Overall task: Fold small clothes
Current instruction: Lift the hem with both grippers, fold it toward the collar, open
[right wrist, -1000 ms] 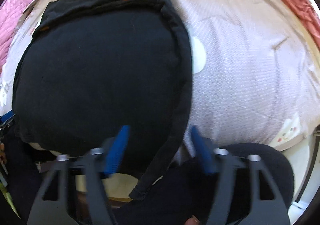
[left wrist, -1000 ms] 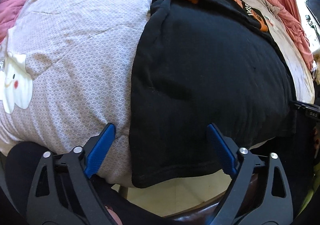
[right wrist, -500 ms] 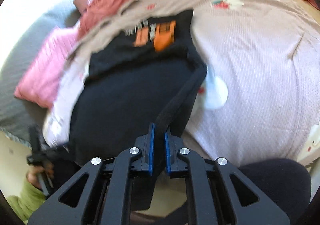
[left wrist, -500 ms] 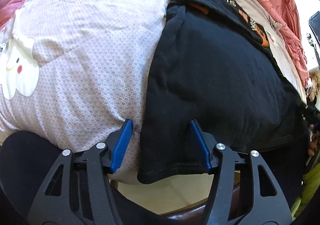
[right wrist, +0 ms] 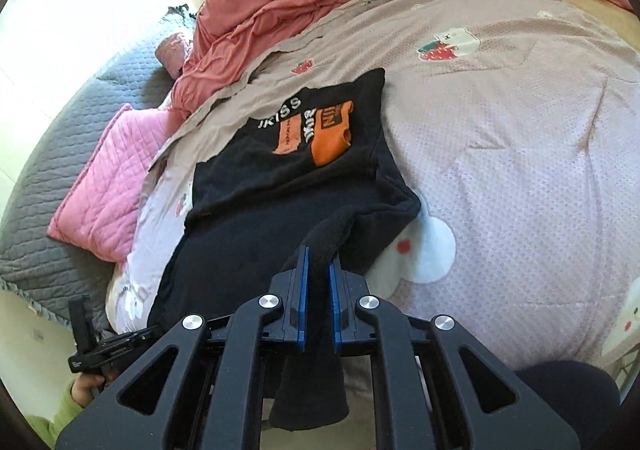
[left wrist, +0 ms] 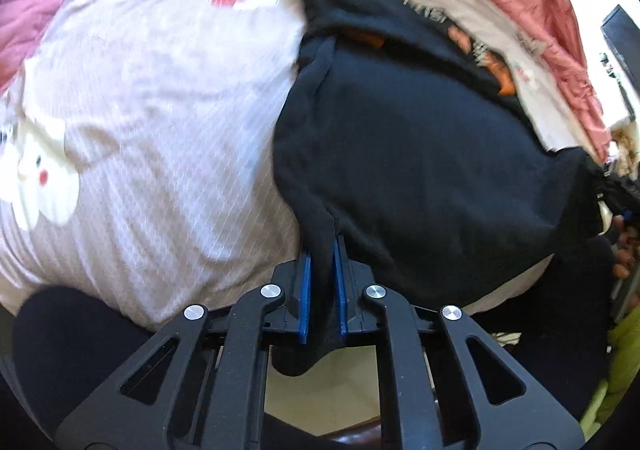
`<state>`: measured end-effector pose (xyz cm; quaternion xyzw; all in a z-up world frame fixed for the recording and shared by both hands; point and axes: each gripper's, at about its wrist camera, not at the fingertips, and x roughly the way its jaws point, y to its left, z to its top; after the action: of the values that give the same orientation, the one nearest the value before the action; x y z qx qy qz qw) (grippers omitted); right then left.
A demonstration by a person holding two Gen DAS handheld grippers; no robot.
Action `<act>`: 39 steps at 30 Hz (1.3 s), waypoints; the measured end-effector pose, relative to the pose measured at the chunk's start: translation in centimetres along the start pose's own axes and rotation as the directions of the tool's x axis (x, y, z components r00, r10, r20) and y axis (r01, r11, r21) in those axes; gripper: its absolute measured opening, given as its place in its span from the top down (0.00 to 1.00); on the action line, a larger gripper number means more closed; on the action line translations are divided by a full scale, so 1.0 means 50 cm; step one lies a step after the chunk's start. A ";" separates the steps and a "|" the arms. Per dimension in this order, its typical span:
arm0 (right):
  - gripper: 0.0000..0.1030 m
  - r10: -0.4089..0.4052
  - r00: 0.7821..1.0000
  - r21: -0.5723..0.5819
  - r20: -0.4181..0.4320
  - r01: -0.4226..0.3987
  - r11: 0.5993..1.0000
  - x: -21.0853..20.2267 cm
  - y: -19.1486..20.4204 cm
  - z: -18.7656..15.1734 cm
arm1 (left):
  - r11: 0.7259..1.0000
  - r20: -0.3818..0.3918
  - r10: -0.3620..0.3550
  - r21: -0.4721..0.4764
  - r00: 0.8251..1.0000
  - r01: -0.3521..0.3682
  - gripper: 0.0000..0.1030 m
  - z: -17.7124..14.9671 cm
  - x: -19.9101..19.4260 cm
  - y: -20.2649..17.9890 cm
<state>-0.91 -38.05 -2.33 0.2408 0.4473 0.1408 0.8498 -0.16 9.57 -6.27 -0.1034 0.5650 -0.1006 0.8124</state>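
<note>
The left gripper (left wrist: 320,250), jaws just closed, clamps one near corner of the black garment (left wrist: 420,154) spread on the bedspread (left wrist: 160,110) — white lettering "JKISS" beside orange patches — and the right gripper (right wrist: 318,262) pinches the other corner.

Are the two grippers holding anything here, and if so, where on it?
Both hold the black garment: the left gripper and right gripper are each shut on a near corner of its hem.
</note>
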 end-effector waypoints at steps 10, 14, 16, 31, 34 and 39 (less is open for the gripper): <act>0.92 0.011 0.995 -0.005 0.095 -0.010 1.000 0.028 -0.004 0.091 | 0.995 0.176 -0.040 -0.082 0.984 0.055 0.95 0.153 -0.069 0.025; 0.92 -0.016 0.993 0.005 0.120 0.015 1.000 0.058 -0.012 0.146 | 0.993 0.194 -0.016 -0.110 0.981 0.038 0.95 0.235 -0.035 0.016; 0.92 -0.024 0.992 0.019 0.122 0.022 1.000 0.073 -0.017 0.164 | 0.993 0.196 -0.001 -0.116 0.981 0.024 0.95 0.272 -0.016 0.009; 0.92 -0.137 0.990 0.122 0.040 0.131 0.984 0.256 -0.091 0.250 | 0.984 0.132 0.094 -0.161 0.987 -0.072 0.95 0.426 0.144 0.017; 0.92 -0.111 0.993 0.113 0.029 0.108 0.988 0.263 -0.104 0.249 | 0.984 0.115 0.102 -0.159 0.988 -0.083 0.94 0.426 0.170 0.016; 0.83 -0.057 0.998 0.095 0.035 0.053 0.994 0.236 -0.094 0.258 | 0.982 0.170 0.057 -0.187 0.984 -0.025 0.85 0.410 0.133 0.022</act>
<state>16.47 -40.31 -6.78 0.2706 0.4440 0.0916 0.8493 21.41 9.86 -5.59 -0.1746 0.5007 -0.0217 0.8476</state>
